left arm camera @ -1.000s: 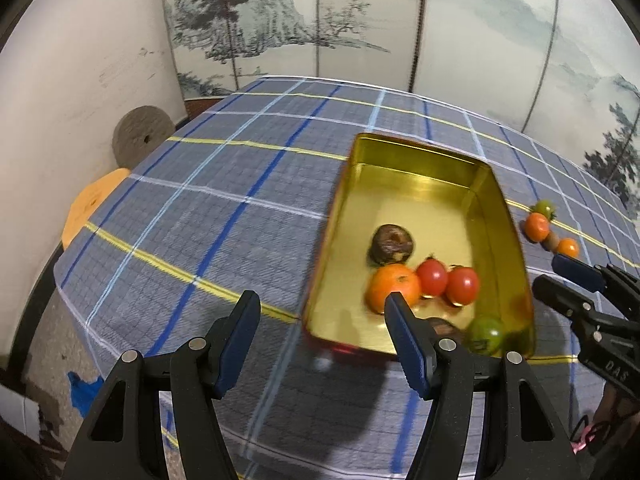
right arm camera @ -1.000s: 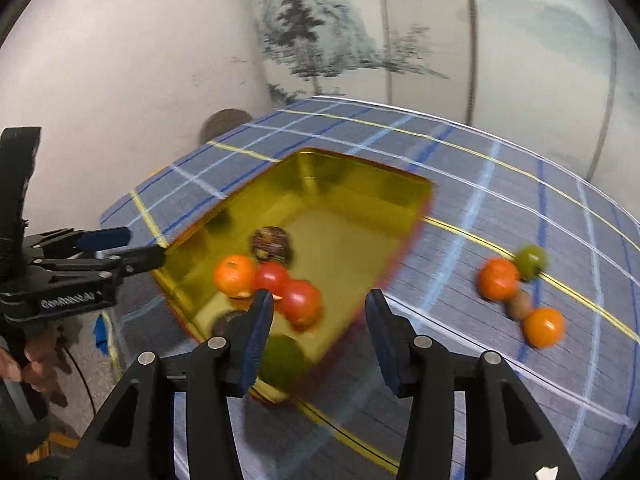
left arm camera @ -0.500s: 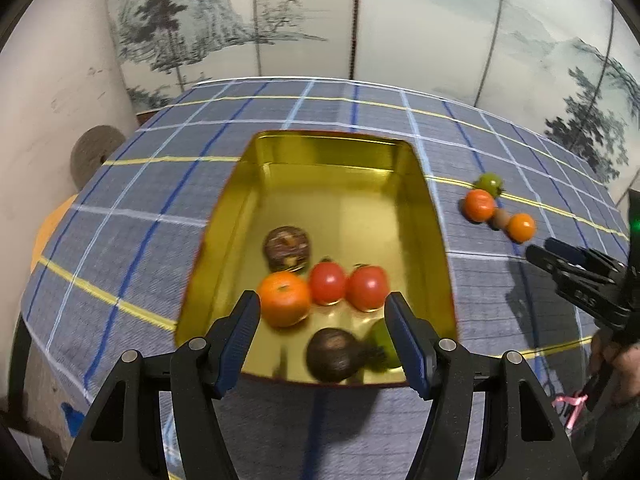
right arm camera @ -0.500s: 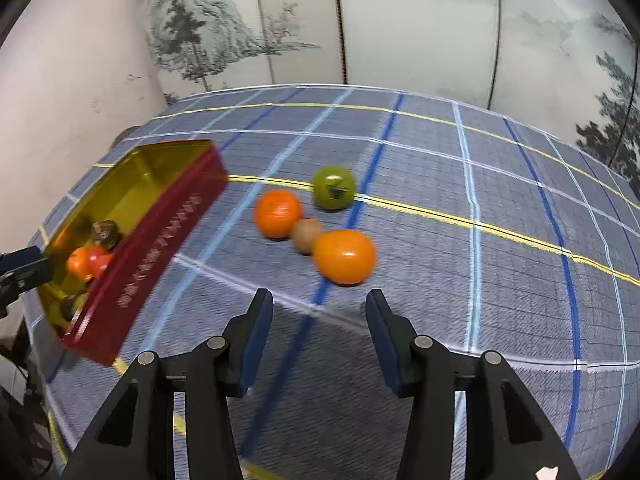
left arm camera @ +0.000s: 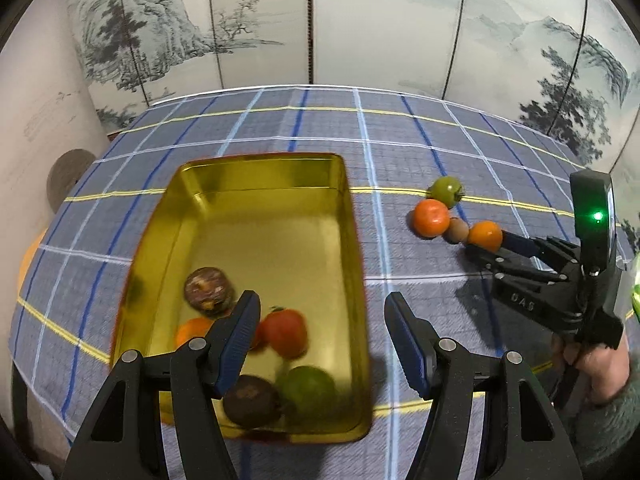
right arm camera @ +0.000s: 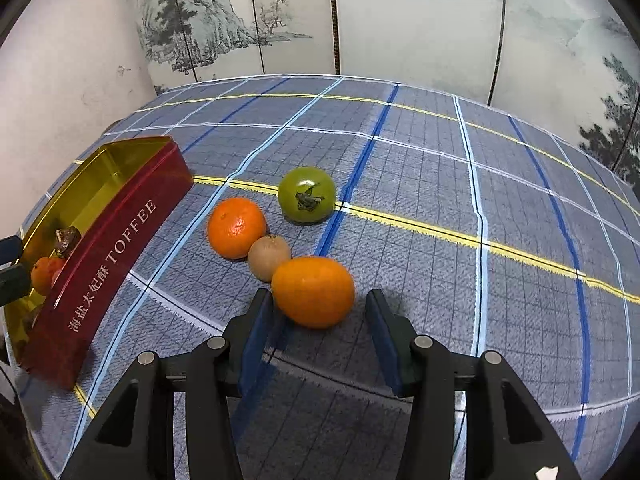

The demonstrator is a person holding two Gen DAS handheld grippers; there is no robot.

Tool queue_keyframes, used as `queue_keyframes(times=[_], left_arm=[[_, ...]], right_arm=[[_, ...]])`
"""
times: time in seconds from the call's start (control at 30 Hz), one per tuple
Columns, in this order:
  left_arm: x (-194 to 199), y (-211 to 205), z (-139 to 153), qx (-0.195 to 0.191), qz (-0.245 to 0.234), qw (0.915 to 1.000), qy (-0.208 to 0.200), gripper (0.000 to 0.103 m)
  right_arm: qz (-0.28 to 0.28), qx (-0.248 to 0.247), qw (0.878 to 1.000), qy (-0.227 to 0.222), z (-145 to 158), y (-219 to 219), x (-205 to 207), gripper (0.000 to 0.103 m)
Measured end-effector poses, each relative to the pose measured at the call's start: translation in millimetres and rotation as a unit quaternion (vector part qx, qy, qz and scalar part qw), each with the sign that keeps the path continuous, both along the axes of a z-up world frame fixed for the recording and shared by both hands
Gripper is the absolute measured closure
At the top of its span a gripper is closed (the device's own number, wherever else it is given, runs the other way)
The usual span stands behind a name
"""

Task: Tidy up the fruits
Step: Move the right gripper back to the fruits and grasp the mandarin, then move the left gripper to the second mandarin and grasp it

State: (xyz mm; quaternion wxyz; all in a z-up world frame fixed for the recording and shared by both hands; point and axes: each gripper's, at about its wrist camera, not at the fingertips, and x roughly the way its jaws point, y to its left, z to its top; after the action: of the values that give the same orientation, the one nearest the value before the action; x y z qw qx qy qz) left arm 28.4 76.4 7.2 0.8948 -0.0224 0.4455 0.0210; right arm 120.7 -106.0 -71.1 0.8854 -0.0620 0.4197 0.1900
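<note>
Spread and empty, the left claw (left arm camera: 320,340) hangs over the near end of a gold tin (left arm camera: 352,240) on a blue plaid tablecloth (left arm camera: 280,128). In the tin lie a red tomato (left arm camera: 286,332), an orange (left arm camera: 192,330), a green tomato (left arm camera: 308,386) and two dark brown fruits (left arm camera: 208,290), all slightly blurred. To the right, the right claw (left arm camera: 490,246), held by a hand (left arm camera: 600,364), reaches a loose cluster of fruit.

From the right wrist, that claw (right arm camera: 320,320) stands apart, its pads flanking but not touching an oval orange (right arm camera: 313,291). Beyond, touching in a row, sit a kiwi (right arm camera: 269,257), a mandarin (right arm camera: 236,227) and a green tomato (right arm camera: 307,193). The tin's red side (right arm camera: 108,256), lettered TOFFEE, lies left.
</note>
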Motion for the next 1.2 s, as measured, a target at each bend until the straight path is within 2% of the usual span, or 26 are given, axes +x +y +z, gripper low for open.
queue_keyframes(times=[0.03, 0.1, 0.37, 0.77, 1.07, 1.2], left_arm=[[3.2, -3.9, -0.9, -0.001, -0.001, 1.0, 0.001, 0.038], [7.4, -10.5, -1.8, -0.004, -0.006, 1.0, 0.003, 0.038], [19.0, -29.7, -6.7, -0.01, -0.019, 0.9997, 0.007, 0.038], [39.9, -44.7, -15.4, -0.017, -0.023, 0.9995, 0.016, 0.038], [56.8, -43.3, -16.5, -0.02, -0.013, 0.9994, 0.026, 0.038], [62.5, -48.1, -10.7, -0.005, -0.01, 0.9998, 0.019, 0.038]], right_arm=[[0.002, -0.002, 1.0, 0.0, 0.1, 1.1, 0.3, 0.058], [0.007, -0.003, 1.0, -0.002, 0.2, 3.0, 0.3, 0.066], [0.0, -0.007, 1.0, -0.005, 1.7, -2.3, -2.1, 0.068], [-0.07, -0.015, 0.997, -0.007, 2.1, -69.8, 0.6, 0.068], [-0.093, -0.029, 0.995, -0.011, 1.4, -107.4, -0.1, 0.067], [-0.101, -0.012, 0.995, -0.004, 1.0, -117.6, 0.6, 0.067]])
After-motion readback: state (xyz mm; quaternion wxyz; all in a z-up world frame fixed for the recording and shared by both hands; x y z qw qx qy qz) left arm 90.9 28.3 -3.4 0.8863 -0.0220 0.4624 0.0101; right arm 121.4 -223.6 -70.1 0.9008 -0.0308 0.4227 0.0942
